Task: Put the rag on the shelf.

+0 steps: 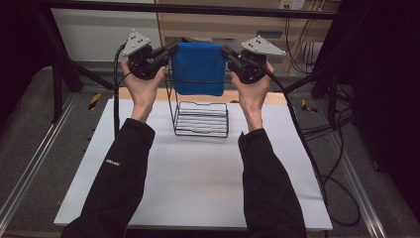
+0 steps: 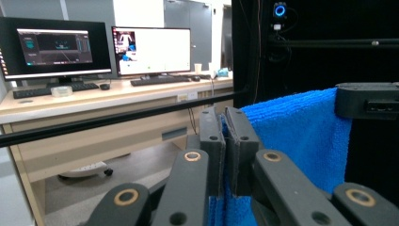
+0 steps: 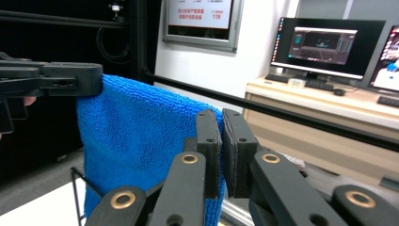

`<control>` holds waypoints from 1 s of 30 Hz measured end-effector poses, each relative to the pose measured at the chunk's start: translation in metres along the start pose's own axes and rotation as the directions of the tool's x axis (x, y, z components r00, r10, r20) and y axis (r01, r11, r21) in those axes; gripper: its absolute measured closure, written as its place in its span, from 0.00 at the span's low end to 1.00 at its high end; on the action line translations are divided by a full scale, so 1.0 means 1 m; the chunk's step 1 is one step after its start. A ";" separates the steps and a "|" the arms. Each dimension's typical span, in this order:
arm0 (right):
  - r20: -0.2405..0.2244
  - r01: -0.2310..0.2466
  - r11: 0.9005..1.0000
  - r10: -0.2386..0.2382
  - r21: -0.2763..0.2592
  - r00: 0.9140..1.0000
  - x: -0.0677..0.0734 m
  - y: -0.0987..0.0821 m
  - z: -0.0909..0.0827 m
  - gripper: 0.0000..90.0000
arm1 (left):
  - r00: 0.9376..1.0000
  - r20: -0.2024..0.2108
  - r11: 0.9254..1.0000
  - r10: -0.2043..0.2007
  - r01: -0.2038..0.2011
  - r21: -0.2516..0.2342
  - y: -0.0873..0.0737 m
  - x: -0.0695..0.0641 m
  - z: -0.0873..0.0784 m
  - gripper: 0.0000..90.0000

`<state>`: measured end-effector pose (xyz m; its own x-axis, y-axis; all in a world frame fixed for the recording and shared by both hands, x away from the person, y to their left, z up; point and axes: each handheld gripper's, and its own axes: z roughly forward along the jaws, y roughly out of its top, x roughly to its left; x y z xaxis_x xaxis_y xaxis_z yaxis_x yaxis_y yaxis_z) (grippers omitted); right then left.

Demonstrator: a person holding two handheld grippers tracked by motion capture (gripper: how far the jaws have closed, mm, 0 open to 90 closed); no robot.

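A blue cloth [image 1: 199, 68] hangs stretched between my two grippers above a black wire rack [image 1: 200, 117] at the back of the white table. My left gripper [image 1: 171, 51] is shut on the cloth's upper left corner, and my right gripper [image 1: 228, 53] is shut on its upper right corner. In the left gripper view the jaws of my left gripper [image 2: 225, 141] pinch the blue cloth [image 2: 301, 136], with the other gripper [image 2: 367, 100] clamping its far corner. The right gripper view has my right gripper [image 3: 222, 146] closed on the blue cloth [image 3: 136, 132], whose far corner the other gripper [image 3: 66, 79] holds. The cloth's lower edge hangs just above the rack's top wire.
The white table [image 1: 198, 183] lies in front of the rack. A black frame bar [image 1: 198, 9] crosses behind the cloth. A desk with monitors [image 2: 99, 44] stands beyond it. Cables [image 1: 322, 163] trail along the right side.
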<state>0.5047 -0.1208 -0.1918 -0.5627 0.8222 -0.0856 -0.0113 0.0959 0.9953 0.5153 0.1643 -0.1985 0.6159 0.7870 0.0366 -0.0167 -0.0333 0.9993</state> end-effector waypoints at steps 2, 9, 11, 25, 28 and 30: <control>-0.004 0.004 1.000 -0.004 0.006 1.000 0.000 -0.002 -0.002 0.96 | 1.000 0.003 1.000 0.000 0.000 0.003 -0.003 -0.001 -0.002 0.96; -0.024 0.009 0.999 -0.008 0.034 1.000 0.002 -0.006 -0.008 0.96 | 1.000 0.021 1.000 0.004 -0.005 0.021 -0.011 -0.005 -0.007 0.96; -0.029 0.015 0.999 -0.014 0.041 0.999 0.002 -0.006 -0.009 0.96 | 1.000 0.014 1.000 0.011 -0.011 0.025 -0.012 -0.005 -0.008 0.96; -0.075 0.043 0.994 -0.035 0.098 0.997 0.009 -0.011 -0.022 0.96 | 0.998 0.060 0.997 0.010 -0.015 0.074 -0.018 -0.011 -0.021 0.96; -0.081 0.040 0.992 -0.031 0.117 0.996 0.009 -0.012 -0.024 0.96 | 0.998 0.066 0.996 0.008 -0.014 0.090 -0.018 -0.014 -0.022 0.96; -0.086 0.037 0.991 -0.026 0.125 0.996 0.008 -0.014 -0.025 0.96 | 0.998 0.066 0.995 0.009 -0.016 0.100 -0.019 -0.015 -0.022 0.95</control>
<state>0.4796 -0.1295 -0.2052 -0.6311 0.7683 -0.1075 0.0716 0.1956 0.9781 0.4889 0.1673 -0.2181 0.6664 0.7442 0.0453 0.0525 -0.1074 0.9928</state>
